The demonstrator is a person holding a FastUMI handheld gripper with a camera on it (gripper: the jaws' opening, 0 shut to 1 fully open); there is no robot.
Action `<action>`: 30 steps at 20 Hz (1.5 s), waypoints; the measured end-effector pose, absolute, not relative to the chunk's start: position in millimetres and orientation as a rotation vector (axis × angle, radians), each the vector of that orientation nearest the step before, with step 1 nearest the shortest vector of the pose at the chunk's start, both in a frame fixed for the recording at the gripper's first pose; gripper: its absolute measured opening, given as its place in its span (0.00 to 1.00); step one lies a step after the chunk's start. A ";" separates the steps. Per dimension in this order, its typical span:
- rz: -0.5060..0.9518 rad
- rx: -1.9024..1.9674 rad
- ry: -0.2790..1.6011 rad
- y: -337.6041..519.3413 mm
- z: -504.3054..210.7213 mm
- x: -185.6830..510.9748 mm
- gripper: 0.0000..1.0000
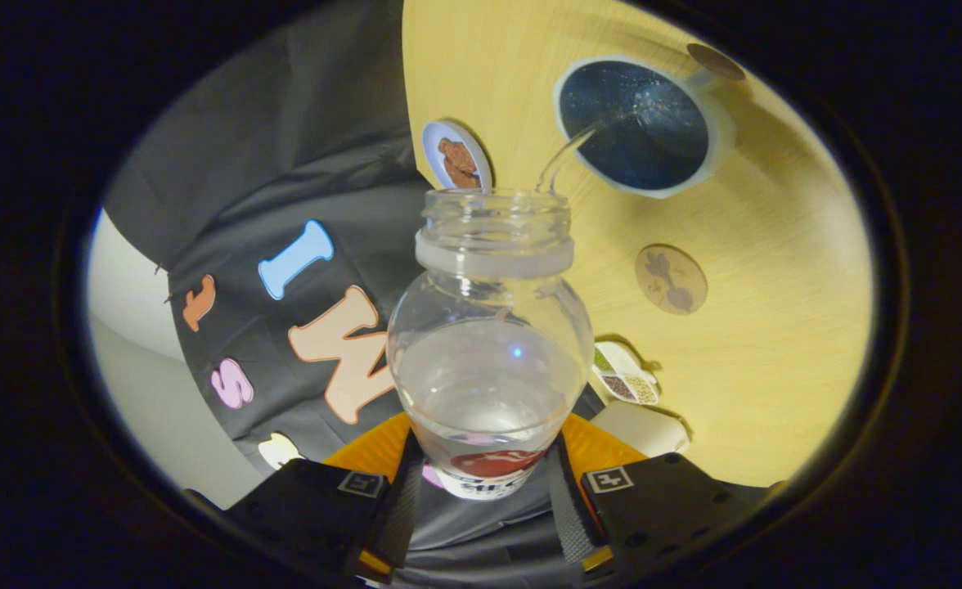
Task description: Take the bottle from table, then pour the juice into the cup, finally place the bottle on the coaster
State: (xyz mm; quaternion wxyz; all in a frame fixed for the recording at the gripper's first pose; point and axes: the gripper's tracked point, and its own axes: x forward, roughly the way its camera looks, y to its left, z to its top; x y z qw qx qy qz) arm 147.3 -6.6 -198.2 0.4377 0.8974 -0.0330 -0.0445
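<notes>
Gripper view: the claw (pixel 485 491) grips a clear plastic bottle (pixel 489 360) by its lower body, both fingers pressed against its sides. The bottle is tipped forward, uncapped, and a thin clear stream arcs from its mouth into a white cup (pixel 722 135) with a dark interior standing beyond on the pale wooden surface (pixel 775 343). A round brown coaster (pixel 671 279) lies on the surface between cup and claw, and a pale disc with a brown picture (pixel 456 155) lies just beyond the bottle's mouth.
</notes>
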 end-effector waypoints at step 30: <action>-0.064 2.504 -0.049 -24.6 -177.8 137.4 0.74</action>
